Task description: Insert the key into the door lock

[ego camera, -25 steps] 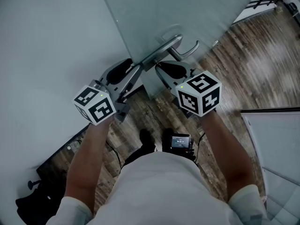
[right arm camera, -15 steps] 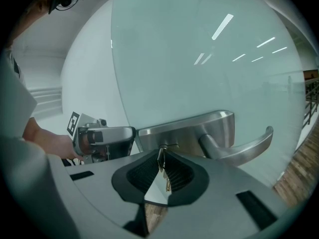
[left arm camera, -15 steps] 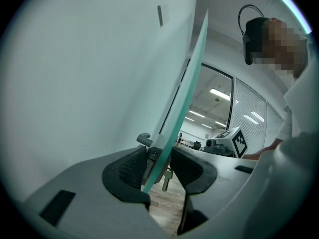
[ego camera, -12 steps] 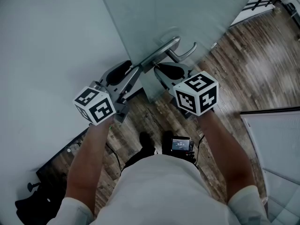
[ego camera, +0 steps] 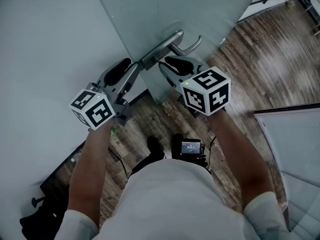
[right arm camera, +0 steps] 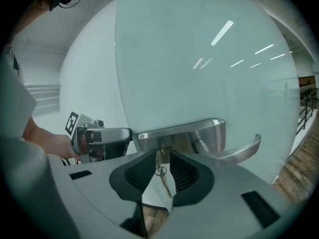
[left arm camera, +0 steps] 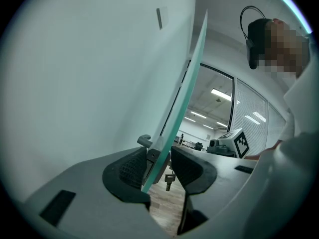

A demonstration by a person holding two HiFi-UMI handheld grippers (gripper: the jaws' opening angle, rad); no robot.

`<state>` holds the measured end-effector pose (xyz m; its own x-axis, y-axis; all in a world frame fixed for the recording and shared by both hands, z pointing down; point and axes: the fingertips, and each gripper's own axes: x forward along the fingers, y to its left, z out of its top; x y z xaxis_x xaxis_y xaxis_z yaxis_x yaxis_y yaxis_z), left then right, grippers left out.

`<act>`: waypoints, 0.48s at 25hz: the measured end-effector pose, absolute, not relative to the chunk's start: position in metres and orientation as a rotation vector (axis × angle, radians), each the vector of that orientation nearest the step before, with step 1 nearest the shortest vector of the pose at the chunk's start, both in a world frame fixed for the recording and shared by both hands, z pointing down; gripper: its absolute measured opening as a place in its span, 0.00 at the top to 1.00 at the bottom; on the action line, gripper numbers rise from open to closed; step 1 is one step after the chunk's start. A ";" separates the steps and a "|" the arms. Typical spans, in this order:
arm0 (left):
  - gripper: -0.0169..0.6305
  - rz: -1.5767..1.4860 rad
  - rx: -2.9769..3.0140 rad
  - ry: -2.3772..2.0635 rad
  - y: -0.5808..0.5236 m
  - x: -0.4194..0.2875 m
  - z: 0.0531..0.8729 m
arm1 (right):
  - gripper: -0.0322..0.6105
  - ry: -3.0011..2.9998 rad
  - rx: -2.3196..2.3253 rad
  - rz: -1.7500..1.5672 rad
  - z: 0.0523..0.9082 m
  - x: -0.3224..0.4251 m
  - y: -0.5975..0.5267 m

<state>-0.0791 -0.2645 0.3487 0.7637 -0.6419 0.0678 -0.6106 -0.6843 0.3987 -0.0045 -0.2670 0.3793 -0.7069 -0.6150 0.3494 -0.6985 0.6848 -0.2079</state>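
- Right gripper is pinched shut on the small silver key, tip at the brushed-steel lock plate.
- Left gripper looks clamped on the frosted glass door edge. Hold it steady and push straight in 1 go.

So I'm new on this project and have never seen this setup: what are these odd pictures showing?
No robot here: a person holds a hand tool with a two-jaw claw in each hand. One picture comes from a camera on the person's head, looking down; the other two from cameras riding on each tool, looking along its jaws. The left claw straddles the edge of a glass door; whether it squeezes, I can't tell. The right claw pinches a key, its tip at the lock plate that carries the lever handle.
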 end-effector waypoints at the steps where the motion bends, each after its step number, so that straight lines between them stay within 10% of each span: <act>1: 0.74 -0.118 2.556 -0.958 -0.264 -0.080 0.348 | 0.84 -2.647 1.058 0.476 0.379 -0.004 -0.267; 12: 0.74 -0.140 2.555 -0.986 -0.261 -0.085 0.344 | 0.84 -2.650 1.079 0.458 0.376 0.002 -0.262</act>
